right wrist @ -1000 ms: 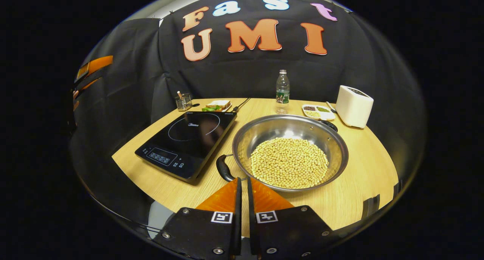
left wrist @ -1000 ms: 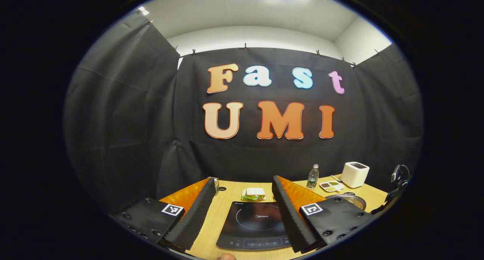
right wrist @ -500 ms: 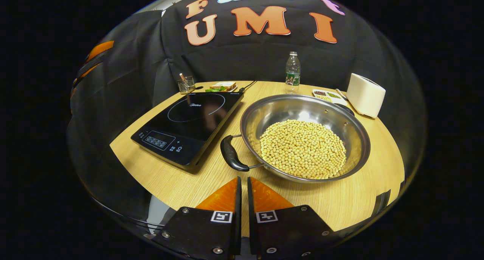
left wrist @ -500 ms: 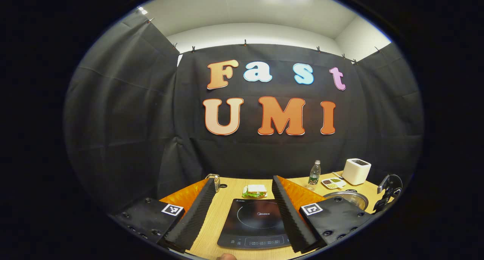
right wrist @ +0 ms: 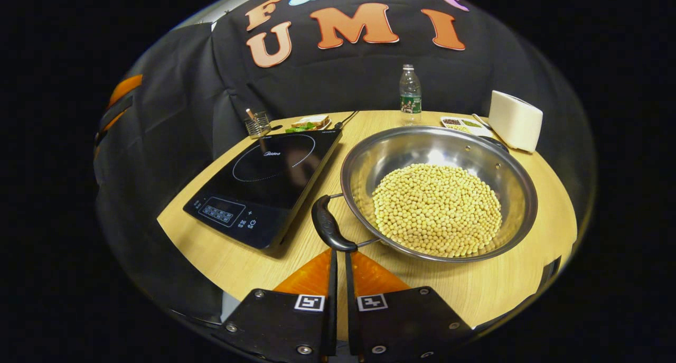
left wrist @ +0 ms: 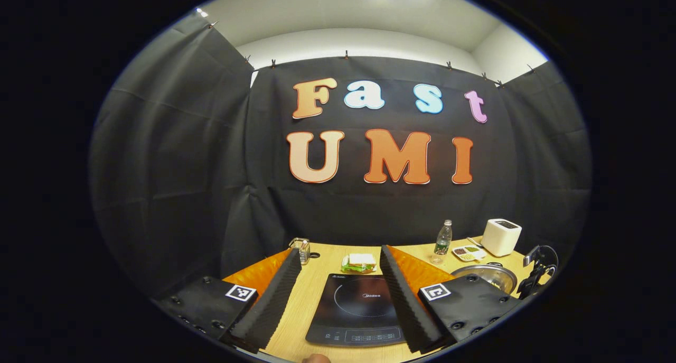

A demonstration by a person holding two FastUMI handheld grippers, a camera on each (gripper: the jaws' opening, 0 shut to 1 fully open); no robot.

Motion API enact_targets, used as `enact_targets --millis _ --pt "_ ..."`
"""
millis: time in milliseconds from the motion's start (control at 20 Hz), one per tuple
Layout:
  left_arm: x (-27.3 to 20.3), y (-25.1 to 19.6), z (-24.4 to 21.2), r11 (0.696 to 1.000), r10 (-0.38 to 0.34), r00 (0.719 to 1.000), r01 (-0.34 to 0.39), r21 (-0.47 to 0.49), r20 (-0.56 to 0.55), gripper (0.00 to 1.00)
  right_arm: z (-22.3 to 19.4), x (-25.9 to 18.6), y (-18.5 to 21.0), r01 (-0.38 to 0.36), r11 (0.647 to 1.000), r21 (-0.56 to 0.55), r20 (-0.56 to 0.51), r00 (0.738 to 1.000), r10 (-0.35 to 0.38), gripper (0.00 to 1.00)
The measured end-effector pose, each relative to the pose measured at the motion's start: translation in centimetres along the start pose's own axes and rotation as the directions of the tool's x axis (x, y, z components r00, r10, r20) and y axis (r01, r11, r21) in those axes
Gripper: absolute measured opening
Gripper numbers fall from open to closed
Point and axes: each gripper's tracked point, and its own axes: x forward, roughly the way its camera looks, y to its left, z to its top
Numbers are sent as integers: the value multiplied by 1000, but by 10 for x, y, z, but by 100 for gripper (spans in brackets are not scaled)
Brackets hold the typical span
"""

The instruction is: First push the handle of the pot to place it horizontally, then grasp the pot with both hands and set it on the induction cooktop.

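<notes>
Steel pot (right wrist: pixel 475 157) of beans, right gripper (right wrist: pixel 338 253) at handle (right wrist: pixel 328 230)

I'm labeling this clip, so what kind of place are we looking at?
Likely a mock kitchen set in a cloth-walled booth: an induction cooktop, a pot of beans and a toaster share one wooden table.

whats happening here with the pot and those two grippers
A person is working a steel pot of beans with two handheld grippers. The right gripper, jaws shut, has its tips at the pot's near handle, about to push it. The left gripper hangs open above the cooktop. The pot sits beside the cooktop.
</notes>
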Motion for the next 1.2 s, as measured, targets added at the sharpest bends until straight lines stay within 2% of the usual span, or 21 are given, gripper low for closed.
enact_targets --millis 400,1200 --pt "7 12 -5 1000 22 1000 -22 2 -11 97 13 24 14 -29 995 97 13 1000 28 8" --pt "28 26 -23 999 32 999 -32 -4 -30 97 43 64 19 -7 988 154 43 999 0 9"
